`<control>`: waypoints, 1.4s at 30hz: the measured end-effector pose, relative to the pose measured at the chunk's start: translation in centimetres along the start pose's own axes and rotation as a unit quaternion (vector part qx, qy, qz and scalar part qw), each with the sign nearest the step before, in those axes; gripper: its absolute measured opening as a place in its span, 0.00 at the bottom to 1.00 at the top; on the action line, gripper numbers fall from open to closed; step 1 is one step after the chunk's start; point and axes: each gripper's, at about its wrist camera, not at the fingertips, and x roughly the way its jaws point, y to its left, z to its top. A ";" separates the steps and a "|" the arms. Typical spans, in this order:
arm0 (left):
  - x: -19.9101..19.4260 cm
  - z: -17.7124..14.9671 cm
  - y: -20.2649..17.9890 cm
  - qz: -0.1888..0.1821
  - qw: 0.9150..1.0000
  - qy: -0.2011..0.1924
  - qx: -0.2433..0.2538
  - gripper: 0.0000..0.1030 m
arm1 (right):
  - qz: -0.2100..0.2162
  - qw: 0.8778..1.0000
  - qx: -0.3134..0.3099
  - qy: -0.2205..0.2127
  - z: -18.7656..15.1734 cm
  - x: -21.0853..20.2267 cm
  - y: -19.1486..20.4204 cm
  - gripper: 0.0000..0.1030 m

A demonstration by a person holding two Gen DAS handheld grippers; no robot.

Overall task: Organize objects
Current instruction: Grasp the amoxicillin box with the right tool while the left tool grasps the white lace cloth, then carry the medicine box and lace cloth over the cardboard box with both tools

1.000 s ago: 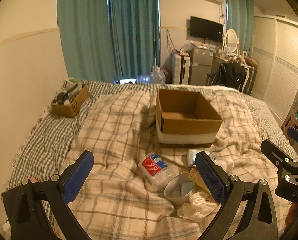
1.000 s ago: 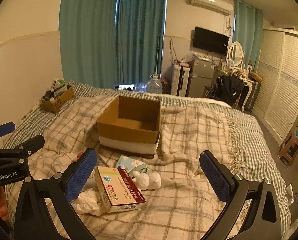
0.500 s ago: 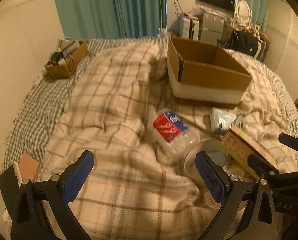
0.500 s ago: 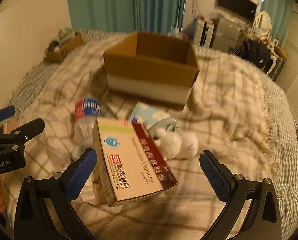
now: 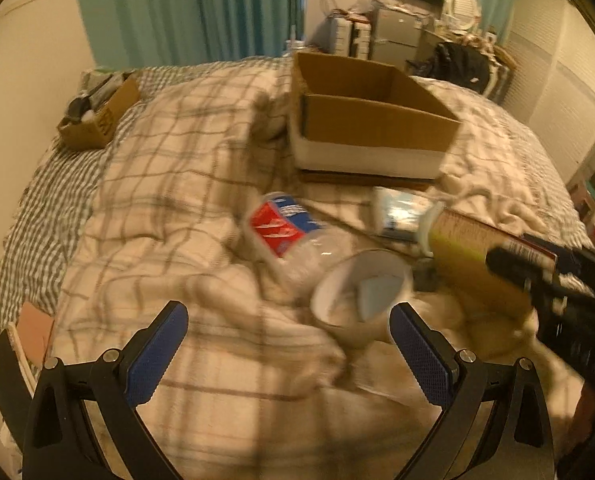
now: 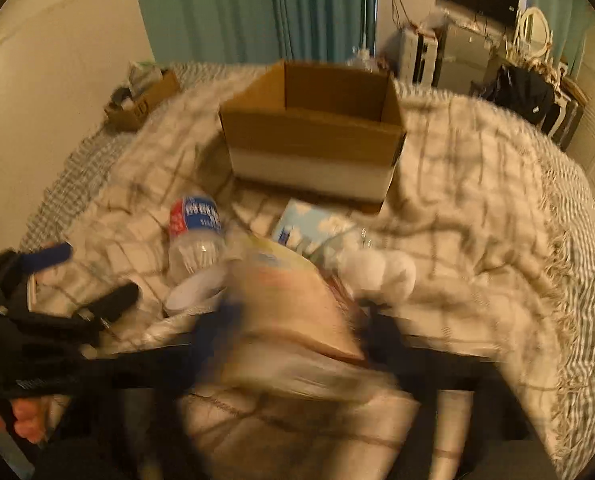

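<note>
Two grippers are in view over a plaid blanket (image 5: 201, 168) on a bed, with loose items strewn in front of an open cardboard box (image 5: 371, 120). Right gripper (image 6: 297, 320): heavily blurred in its own camera, but its fingers appear drawn in against the sides of a medicine carton (image 6: 293, 304), and the left camera shows a black finger (image 5: 513, 266) lying across that carton's side while the carton sits tilted up off the blanket; judged to be clamped on it. Left gripper (image 5: 287, 348): jaws wide apart, holding nothing, poised low over the blanket with a white cup (image 5: 361, 292) on its side just ahead of the right-hand pad. Remaining items lying loose: a clear plastic bottle (image 5: 287, 232) with a red and blue label touching the cup, a pale blue packet (image 6: 309, 224) just in front of the box, and two white balls (image 6: 381, 268) beside the carton. A smaller box of oddments (image 5: 97, 116) stands well apart at the far left edge. The cardboard box interior, as far as visible, holds nothing. Step in hand, by judgement: first pick, carton secured and being raised. Next move calls for carrying the carton forward over the near wall of the box, clearing the rim, then releasing inside; the left gripper is well placed to close on the cup.
</note>
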 end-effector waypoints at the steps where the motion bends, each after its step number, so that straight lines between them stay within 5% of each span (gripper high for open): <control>1: -0.3 -0.1 -0.7 -0.005 1.000 -0.002 0.008 1.00 | -0.007 1.000 0.001 -0.005 0.0 -0.5 -0.4 0.40; 10: 0.4 -1.7 -6.0 -0.039 0.997 0.023 0.063 0.94 | 0.001 1.000 0.000 -0.020 -0.9 -2.4 -2.0 0.34; 15: 2.8 -2.6 -6.4 -0.062 0.994 0.063 0.058 0.41 | -0.009 0.999 -0.018 -0.025 -1.7 -2.2 -1.8 0.34; 20: 1.7 -2.6 -6.0 -0.068 0.995 0.047 0.051 0.21 | -0.038 0.999 -0.023 -0.002 -2.3 -0.5 -2.0 0.35; 34: -4.5 0.4 -3.4 -0.062 0.997 -0.039 0.041 0.18 | -0.031 0.997 -0.021 -0.064 -1.1 -5.7 -1.2 0.27; 42: -7.0 5.8 -2.5 -0.059 0.993 -0.087 0.053 0.18 | -0.020 0.992 -0.049 -0.112 3.2 -9.6 -0.2 0.27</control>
